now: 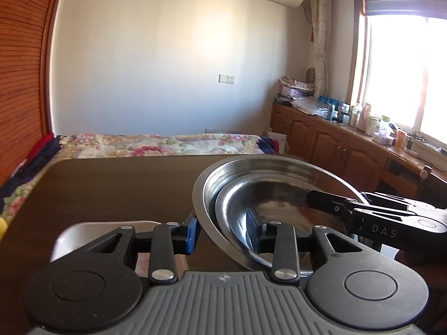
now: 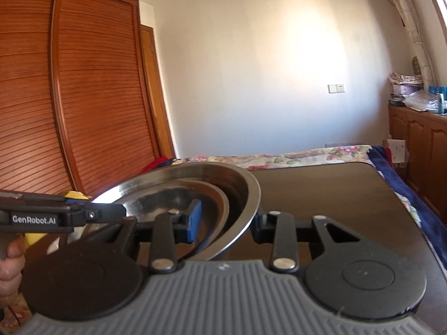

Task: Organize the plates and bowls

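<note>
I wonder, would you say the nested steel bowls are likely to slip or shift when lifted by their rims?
Probably stiff: the outer steel bowl looks like rigid metal. Its polished rim seems slippery, though the left claw and right claw each straddle it. The loose inner bowl may slide or rattle if tilted.

Two black handheld grippers are showing blue finger pads [image 1: 191, 233], silver pivot screws [image 1: 163, 274] and ribbed grey housings [image 2: 223, 301]; beside the housings, round black discs [image 2: 368, 276] are sitting, while white "GenRobot.AI" lettering [image 2: 34, 220] is marking the left gripper [image 1: 223, 234].
</note>
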A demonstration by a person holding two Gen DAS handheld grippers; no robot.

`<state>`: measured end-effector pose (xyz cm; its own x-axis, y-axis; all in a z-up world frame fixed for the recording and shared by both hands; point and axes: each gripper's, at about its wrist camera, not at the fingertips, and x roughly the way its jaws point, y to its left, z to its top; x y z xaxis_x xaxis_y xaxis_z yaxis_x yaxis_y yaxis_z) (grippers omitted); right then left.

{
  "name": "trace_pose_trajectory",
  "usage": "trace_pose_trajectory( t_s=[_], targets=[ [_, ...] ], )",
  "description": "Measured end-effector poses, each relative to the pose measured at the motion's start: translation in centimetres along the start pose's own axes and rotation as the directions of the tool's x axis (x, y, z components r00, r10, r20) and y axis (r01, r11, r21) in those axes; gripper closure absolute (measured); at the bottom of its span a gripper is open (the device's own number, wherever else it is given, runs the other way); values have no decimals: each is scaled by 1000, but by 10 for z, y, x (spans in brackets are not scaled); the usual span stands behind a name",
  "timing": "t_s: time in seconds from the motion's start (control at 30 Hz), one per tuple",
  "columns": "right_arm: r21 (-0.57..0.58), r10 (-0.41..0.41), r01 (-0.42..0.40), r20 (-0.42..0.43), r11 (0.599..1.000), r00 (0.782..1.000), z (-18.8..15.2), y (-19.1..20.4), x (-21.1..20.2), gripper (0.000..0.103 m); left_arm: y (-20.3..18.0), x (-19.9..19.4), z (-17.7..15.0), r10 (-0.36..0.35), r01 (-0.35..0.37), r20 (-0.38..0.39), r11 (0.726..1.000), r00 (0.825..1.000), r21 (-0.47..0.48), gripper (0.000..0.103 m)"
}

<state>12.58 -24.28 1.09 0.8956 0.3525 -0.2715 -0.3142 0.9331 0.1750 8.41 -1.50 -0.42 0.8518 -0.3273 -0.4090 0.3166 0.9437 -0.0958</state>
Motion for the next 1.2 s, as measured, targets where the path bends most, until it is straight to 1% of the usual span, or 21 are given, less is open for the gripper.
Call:
trace_pose_trajectory(
  t_s=[0.27, 0.43, 0.67, 0.93, 1.2],
  targets=[
    [-38, 75, -76, -6, 996, 997, 5, 30, 15, 65, 30, -19, 6, 61, -61, 19, 998, 998, -22, 65],
    [-48, 119, -119, -12, 992, 993, 11, 44, 22, 65, 48, -25, 4, 97, -96, 14, 995, 995, -41, 65],
    [-75, 170, -173, -44, 982, 985, 8, 65, 35, 65, 71, -32, -2, 147, -147, -3, 986, 989, -75, 65],
    [-88, 196, -203, -84, 975, 977, 2, 80, 43, 65, 85, -37, -7, 180, -181, -13, 979, 984, -93, 65],
    [-92, 198, -209, -119, 974, 973, -6, 87, 47, 65, 94, -37, -17, 180, -183, -36, 978, 983, -103, 65]
  ],
)
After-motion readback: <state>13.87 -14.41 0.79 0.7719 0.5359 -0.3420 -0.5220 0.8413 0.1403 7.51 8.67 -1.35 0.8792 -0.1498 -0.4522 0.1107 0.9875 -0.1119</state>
